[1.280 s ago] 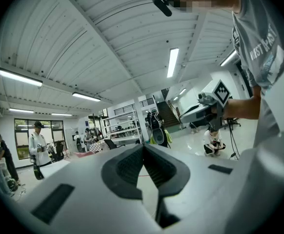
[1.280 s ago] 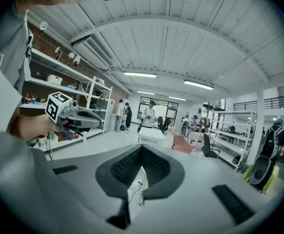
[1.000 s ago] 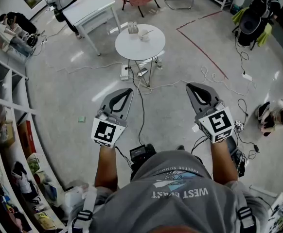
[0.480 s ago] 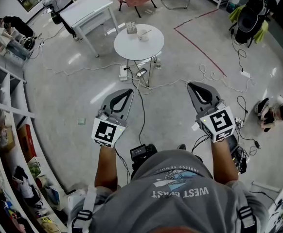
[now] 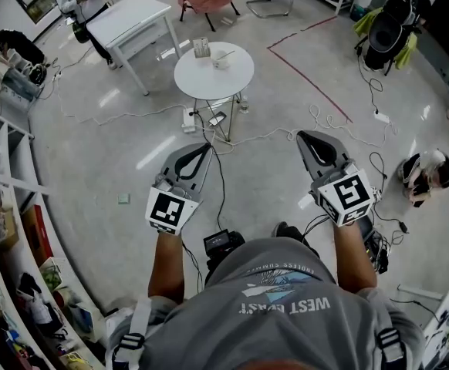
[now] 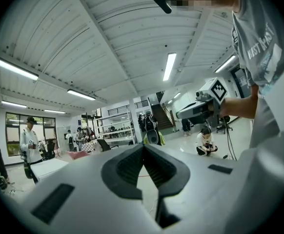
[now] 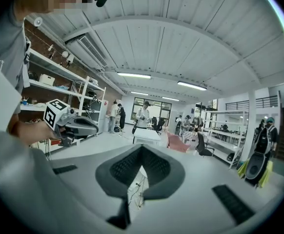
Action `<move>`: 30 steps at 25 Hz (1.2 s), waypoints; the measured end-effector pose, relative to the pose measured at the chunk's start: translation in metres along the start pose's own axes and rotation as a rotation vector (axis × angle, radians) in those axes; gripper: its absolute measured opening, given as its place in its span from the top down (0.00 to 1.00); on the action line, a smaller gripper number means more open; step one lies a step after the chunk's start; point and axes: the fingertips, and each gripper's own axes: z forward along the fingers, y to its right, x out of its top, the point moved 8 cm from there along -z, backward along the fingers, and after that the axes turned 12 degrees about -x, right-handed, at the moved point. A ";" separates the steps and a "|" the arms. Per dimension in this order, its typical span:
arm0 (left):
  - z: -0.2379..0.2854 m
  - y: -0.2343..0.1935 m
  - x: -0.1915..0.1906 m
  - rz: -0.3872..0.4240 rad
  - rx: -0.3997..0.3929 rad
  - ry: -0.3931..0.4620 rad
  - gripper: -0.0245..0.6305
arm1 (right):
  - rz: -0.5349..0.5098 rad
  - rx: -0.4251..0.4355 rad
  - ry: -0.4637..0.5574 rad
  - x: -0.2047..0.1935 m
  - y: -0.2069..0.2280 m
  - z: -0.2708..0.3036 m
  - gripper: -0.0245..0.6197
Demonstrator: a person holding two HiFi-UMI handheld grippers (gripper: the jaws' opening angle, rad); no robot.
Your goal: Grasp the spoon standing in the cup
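At my left hand: left gripper [image 5: 203,146], jaws pressed together, nothing between them.
At my right hand: right gripper [image 5: 308,136], jaws likewise closed tip to tip, empty.
Beneath both: I see grey floor [image 5: 263,179].
Cup: white cup [image 5: 221,61] on the round white table [image 5: 194,79], well ahead of both grippers.
Spoon: spoon [image 5: 227,54] leans out of the cup, untouched.

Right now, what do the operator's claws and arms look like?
The left claw and right claw are light grey tapering shells with dark ribbed pads round a teardrop opening. Each carries a white cube with black square markers. The person wears a grey short-sleeved T-shirt with white lettering and grey buckled shoulder straps.
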 end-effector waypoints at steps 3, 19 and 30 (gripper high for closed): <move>0.004 0.002 -0.005 -0.009 -0.006 -0.011 0.96 | 0.005 0.002 -0.006 -0.006 0.004 0.004 0.97; 0.060 -0.011 0.007 -0.033 0.093 -0.078 0.96 | 0.054 0.132 0.024 -0.015 0.068 0.064 0.96; 0.105 -0.024 0.022 -0.046 0.189 -0.095 0.96 | 0.066 0.246 0.021 -0.020 0.117 0.112 0.96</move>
